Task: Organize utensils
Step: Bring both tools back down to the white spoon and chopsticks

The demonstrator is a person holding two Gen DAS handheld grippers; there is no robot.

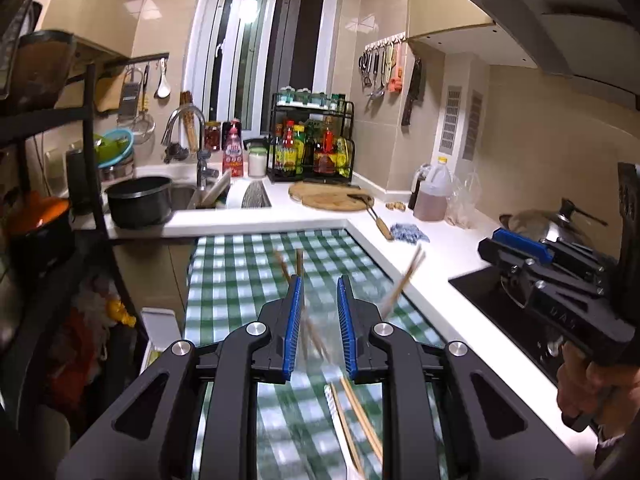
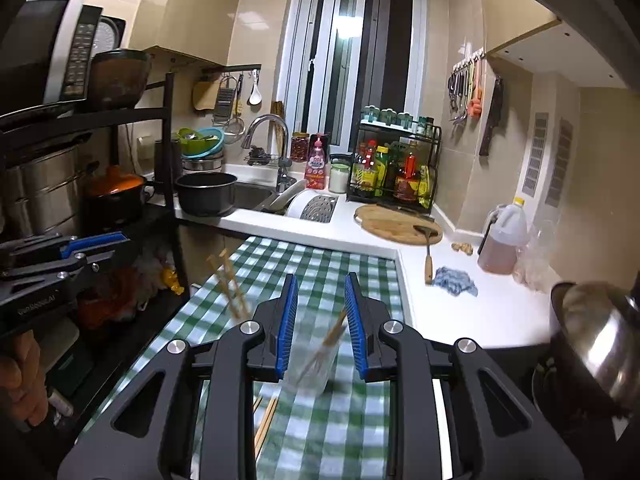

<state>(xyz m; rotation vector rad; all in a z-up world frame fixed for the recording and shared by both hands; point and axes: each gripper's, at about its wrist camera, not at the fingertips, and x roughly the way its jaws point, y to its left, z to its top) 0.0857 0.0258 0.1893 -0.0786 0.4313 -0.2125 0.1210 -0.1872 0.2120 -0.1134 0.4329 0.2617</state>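
My left gripper (image 1: 319, 286) holds a pair of wooden chopsticks (image 1: 291, 265) above the green checked tablecloth (image 1: 240, 264); they stick up past the left pad and run down between the jaws, blurred. My right gripper (image 2: 321, 284) holds a clear glass (image 2: 314, 354) between its blue pads, tilted, with chopsticks (image 2: 334, 334) standing in it. The glass chopsticks show blurred in the left wrist view (image 1: 404, 280). The left gripper's chopsticks show in the right wrist view (image 2: 232, 284). More chopsticks lie on the cloth (image 1: 356, 424).
A sink with a black pot (image 2: 206, 192), a condiment rack (image 2: 394, 168), a round wooden board (image 2: 396, 224), an oil jug (image 2: 502, 242) and a blue cloth (image 2: 454, 280) sit on the white counter. A black shelf (image 2: 100, 168) stands left; a steel bowl (image 2: 600, 336) right.
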